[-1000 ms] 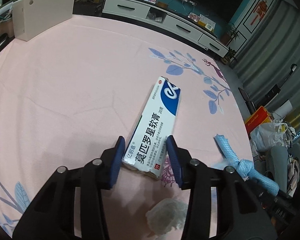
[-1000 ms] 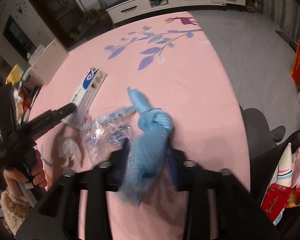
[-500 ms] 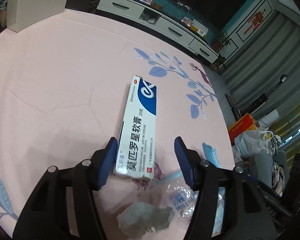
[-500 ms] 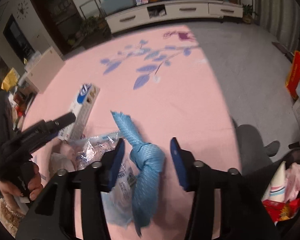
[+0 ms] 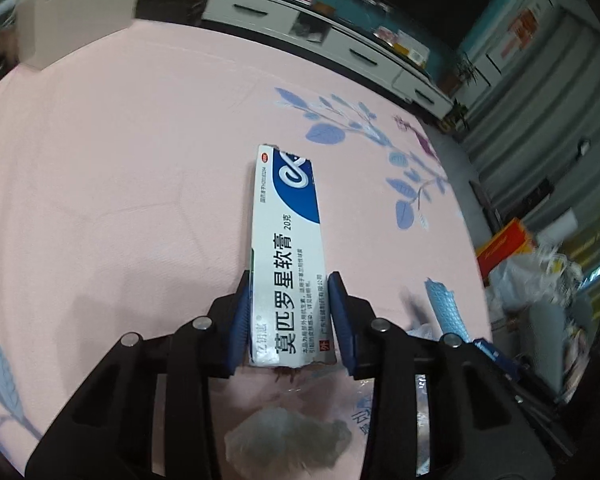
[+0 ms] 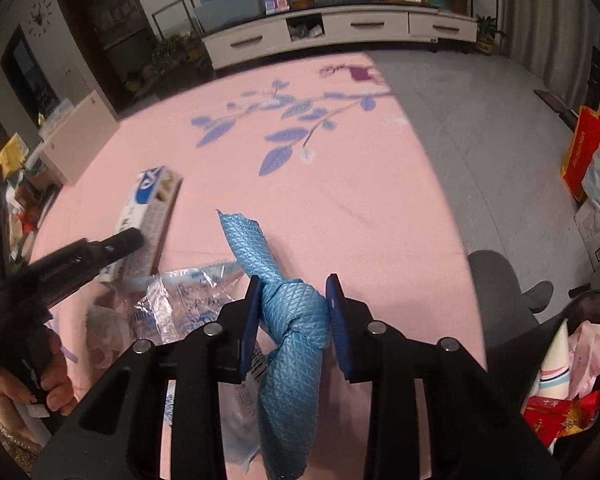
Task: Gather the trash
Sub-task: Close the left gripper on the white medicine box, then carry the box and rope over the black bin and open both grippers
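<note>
A white and blue ointment box (image 5: 288, 248) lies on the pink tablecloth (image 5: 120, 184). My left gripper (image 5: 290, 312) is shut on its near end; the box also shows in the right wrist view (image 6: 148, 208). A knotted blue cloth (image 6: 292, 320) lies at the table's right side. My right gripper (image 6: 294, 312) has both pads against its knot. A clear plastic wrapper (image 6: 180, 304) and a crumpled tissue (image 5: 288, 444) lie between the two grippers.
A white box (image 5: 76, 12) stands at the far left of the table. A dark bin with trash (image 6: 572, 380) sits at the lower right, beside a grey chair (image 6: 500, 292). A white TV cabinet (image 6: 340, 28) stands beyond the table.
My left gripper opened, then closed on the ointment box. My right gripper opened around the blue cloth, then closed on its knot.
</note>
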A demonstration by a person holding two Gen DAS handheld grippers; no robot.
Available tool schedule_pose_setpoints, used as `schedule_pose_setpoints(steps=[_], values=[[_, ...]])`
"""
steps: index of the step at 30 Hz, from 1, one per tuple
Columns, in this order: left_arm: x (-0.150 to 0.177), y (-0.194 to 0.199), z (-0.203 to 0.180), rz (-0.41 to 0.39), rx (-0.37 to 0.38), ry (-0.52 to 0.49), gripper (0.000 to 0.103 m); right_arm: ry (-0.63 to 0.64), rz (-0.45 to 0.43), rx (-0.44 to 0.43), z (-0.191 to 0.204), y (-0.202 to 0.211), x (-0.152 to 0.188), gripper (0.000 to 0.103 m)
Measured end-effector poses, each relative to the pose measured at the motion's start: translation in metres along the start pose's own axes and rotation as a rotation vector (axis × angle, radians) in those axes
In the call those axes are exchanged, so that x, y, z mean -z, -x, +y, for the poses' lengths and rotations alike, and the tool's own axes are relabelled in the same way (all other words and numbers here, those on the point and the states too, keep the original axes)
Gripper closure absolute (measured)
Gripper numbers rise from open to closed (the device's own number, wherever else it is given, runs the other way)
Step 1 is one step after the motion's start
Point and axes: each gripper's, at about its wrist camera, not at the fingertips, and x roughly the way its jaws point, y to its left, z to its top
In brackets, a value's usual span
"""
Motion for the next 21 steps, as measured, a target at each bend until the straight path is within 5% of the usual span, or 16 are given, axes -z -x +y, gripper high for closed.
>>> schedule_pose_setpoints(steps=[13, 21], values=[[0.014, 0.113, -0.032, -0.229, 0.176, 0.026, 0.065, -0.091, -0.265, -0.030, -0.024, 0.108, 0.000, 0.070], [0.042, 0.147, -0.090, -0.259, 0.260, -0.128, 0.065, -0.167, -0.370, 0.004, -0.057, 0.168, 0.026, 0.070]])
